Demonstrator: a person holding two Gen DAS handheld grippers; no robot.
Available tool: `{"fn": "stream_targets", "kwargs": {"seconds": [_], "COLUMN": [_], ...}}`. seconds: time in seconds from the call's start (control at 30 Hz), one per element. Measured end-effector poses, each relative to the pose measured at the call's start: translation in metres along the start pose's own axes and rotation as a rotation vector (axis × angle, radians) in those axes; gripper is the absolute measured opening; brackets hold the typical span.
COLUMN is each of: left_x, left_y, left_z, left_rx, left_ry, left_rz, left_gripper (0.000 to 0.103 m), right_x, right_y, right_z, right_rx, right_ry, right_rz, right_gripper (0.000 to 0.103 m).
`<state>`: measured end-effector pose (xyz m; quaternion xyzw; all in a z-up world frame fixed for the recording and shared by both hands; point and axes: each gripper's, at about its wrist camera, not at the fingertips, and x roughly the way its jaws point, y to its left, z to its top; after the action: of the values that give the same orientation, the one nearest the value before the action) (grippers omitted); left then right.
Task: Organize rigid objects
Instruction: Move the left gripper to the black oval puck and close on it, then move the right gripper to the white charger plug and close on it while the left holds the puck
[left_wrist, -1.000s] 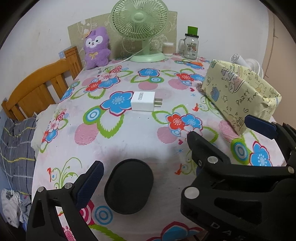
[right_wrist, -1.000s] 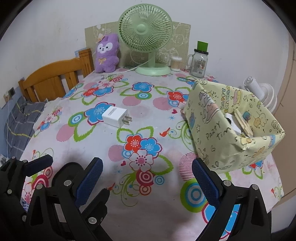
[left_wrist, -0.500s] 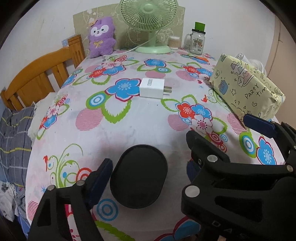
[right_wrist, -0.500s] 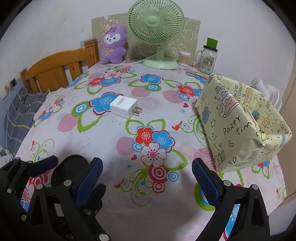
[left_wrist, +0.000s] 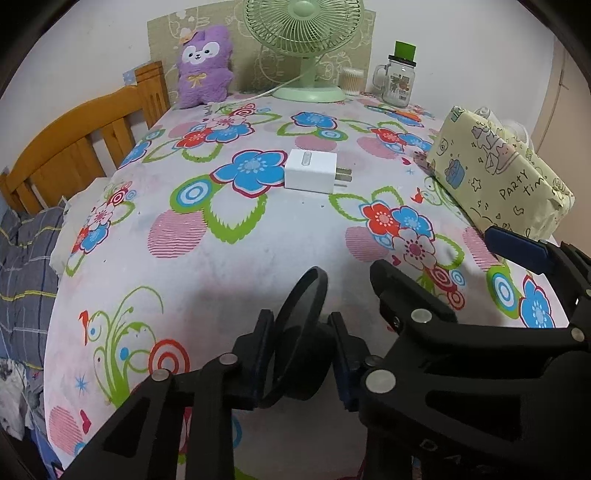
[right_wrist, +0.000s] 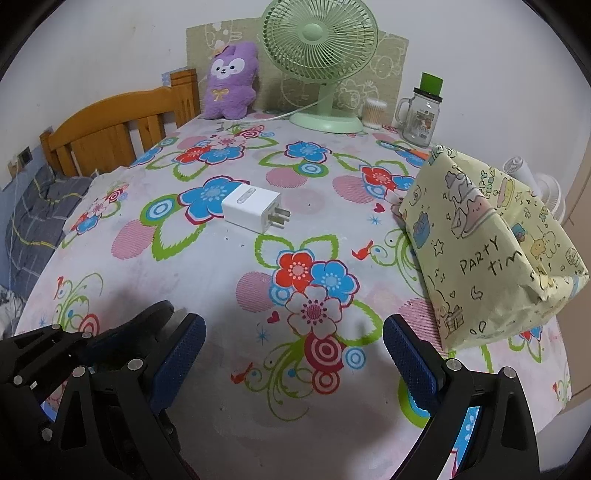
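**Now gripping the black disc on edge**

Now, from my left wrist camera: my left gripper (left_wrist: 301, 354) has just been closing, and its blue pads press both sides of the black oval disc (left_wrist: 301, 325). The disc stands tilted on edge between the jaws, its upper rim rising above my fingertips over the flowered tablecloth (left_wrist: 229, 280). Beyond it, well apart, the white charger (left_wrist: 310, 176) lies flat with its prongs pointing right. The yellow patterned box (left_wrist: 498, 181) sits at the right edge of the table, and one blue finger of my right gripper (left_wrist: 517, 249) shows just below it.

From my right wrist camera: my right gripper (right_wrist: 293, 350) stands wide open, with only tablecloth between its two blue pads. My left gripper sits just beside it at lower left; the disc itself I cannot make out from this side. The charger lies ahead and slightly left, well apart from my fingers, and the yellow box stands near on the right. At the far end are a green fan (right_wrist: 321, 66), a purple plush (right_wrist: 231, 79) and a glass jar mug (right_wrist: 419, 114).
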<state>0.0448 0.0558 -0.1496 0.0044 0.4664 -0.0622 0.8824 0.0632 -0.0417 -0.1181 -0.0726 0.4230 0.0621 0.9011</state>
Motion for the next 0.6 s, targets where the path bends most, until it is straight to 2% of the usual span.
{"fn": "stream_targets", "kwargs": {"seconds": [0.23, 0.37, 0.6], "left_x": [0.008, 0.012, 0.015], "left_y": [0.003, 0.004, 0.006], "left_z": [0.012, 0.018, 0.024], "left_rx": [0.0, -0.001, -0.016], "left_ry": [0.006, 0.008, 0.006], "left_rz": [-0.008, -0.015, -0.024], "left_gripper": [0.024, 0.018, 0.017], "right_x": [0.009, 0.014, 0.021], "right_y": [0.001, 0.001, 0.002], "right_z": [0.011, 0.018, 0.027], "right_rx": [-0.006, -0.004, -0.006], "right_ry": [0.004, 0.008, 0.009], "right_rz": [-0.005, -0.005, 0.001], "right_gripper": [0.099, 0.099, 0.099]}}
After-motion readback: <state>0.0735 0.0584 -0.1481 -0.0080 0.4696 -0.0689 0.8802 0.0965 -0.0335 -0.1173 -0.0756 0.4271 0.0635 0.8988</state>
